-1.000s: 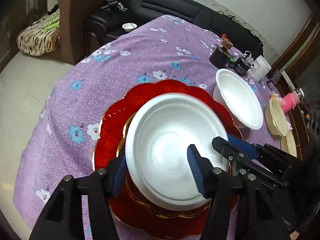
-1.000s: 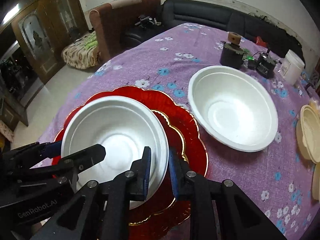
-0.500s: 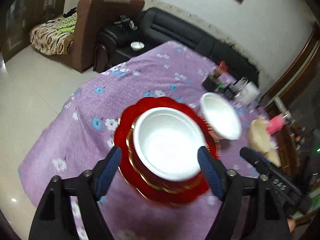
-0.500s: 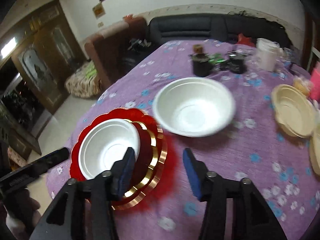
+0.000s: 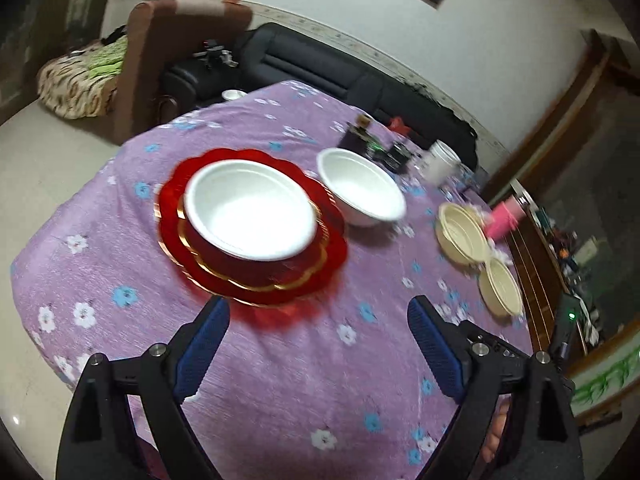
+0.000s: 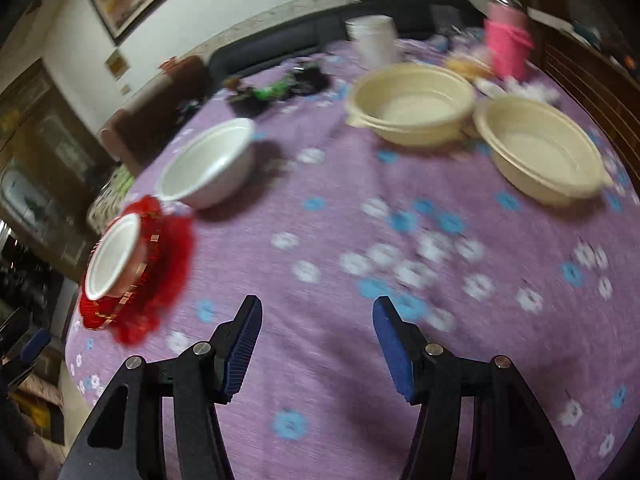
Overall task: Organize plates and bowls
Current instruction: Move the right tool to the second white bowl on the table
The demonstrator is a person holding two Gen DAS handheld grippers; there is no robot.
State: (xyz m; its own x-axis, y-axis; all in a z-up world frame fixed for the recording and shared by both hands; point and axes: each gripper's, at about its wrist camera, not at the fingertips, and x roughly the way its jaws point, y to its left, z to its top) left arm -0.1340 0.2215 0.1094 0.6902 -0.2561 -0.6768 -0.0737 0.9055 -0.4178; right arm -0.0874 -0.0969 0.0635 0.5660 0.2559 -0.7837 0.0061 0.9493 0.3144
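White bowl (image 5: 250,210) sits nested on the red plates (image 5: 252,276) — both claws, left (image 5: 316,344) and right (image 6: 316,344), hang apart and empty above the purple tabletop (image 5: 300,380), the left's jaws having just widened.

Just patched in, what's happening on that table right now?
Both grippers are open and empty, jaws just widened. One white bowl sits on the stacked red plates. The left gripper hangs near that stack; the right gripper faces the two cream bowls. A second white bowl stands loose on the purple cloth.
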